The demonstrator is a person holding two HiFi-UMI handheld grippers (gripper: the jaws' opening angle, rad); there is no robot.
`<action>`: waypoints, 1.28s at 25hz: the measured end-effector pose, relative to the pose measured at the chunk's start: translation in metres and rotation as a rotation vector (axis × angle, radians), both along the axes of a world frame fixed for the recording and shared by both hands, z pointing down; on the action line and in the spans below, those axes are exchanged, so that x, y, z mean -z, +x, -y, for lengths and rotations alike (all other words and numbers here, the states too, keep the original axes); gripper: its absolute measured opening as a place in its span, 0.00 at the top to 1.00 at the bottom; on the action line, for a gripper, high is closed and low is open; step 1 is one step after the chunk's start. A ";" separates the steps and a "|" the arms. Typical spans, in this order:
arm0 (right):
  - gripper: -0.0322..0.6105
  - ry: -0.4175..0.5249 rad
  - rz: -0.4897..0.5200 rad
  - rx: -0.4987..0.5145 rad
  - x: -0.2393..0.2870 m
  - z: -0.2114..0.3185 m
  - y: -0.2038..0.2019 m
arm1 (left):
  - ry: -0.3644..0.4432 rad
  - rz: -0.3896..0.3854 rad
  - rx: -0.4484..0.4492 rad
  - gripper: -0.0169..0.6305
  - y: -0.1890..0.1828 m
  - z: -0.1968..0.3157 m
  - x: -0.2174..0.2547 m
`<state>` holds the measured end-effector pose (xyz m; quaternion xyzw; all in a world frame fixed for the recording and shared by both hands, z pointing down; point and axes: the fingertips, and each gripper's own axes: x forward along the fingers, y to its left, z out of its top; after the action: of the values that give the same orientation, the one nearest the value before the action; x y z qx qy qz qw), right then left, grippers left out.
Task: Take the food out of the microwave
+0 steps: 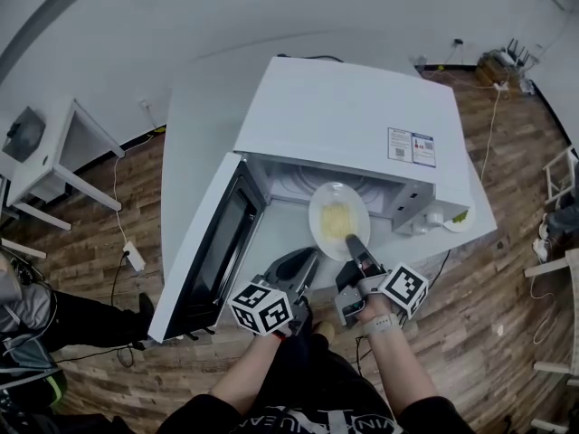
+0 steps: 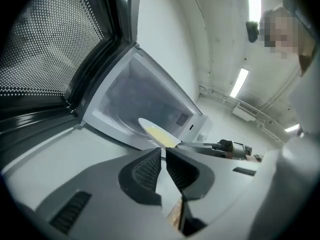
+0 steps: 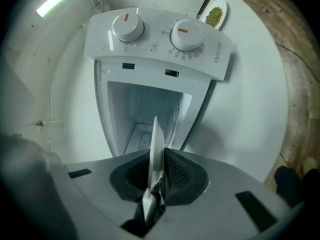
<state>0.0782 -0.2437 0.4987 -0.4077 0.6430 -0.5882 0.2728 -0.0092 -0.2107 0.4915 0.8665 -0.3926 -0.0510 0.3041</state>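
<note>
Gripping the near rim of the round white plate (image 1: 339, 220) of yellow food with the right gripper (image 1: 351, 242), jaws clamped on it from both faces. Held this plate at the mouth of the white box-shaped microwave (image 1: 353, 107), partly over the cavity floor and roughly flat, with the gripped rim on the side away from the microwave. Had the left gripper (image 1: 297, 265) also in front of the microwave, between the plate and the open dark-glass door (image 1: 213, 242), jaws almost together on nothing. Found the plate straight ahead of the right gripper, along the line of its jaws, and off to the side of the left one. Judged the right hand as the nearer and the only one engaged. Probably needed a straight pull away from the microwave, keeping the plate flat so that the food would not slide.
</note>
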 end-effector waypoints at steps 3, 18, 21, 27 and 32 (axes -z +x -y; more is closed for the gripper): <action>0.86 0.000 0.010 0.007 0.003 -0.013 -0.001 | 0.010 0.000 0.020 0.93 -0.003 -0.009 0.003; 0.86 -0.003 0.039 -0.006 0.005 -0.062 -0.004 | 0.006 -0.006 0.046 0.93 -0.018 -0.050 0.005; 0.86 -0.002 0.046 -0.016 0.004 -0.075 -0.007 | 0.003 -0.003 0.042 0.93 -0.022 -0.062 0.004; 0.86 -0.006 0.051 -0.048 0.006 -0.115 -0.006 | 0.012 -0.009 0.036 0.93 -0.029 -0.099 0.010; 0.86 -0.031 0.062 -0.058 0.007 -0.164 -0.010 | 0.008 -0.014 0.041 0.93 -0.036 -0.144 0.014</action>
<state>0.0677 -0.0798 0.4916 -0.4119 0.6128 -0.6024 0.3033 -0.0452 -0.0665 0.4775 0.8591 -0.4078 -0.0645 0.3024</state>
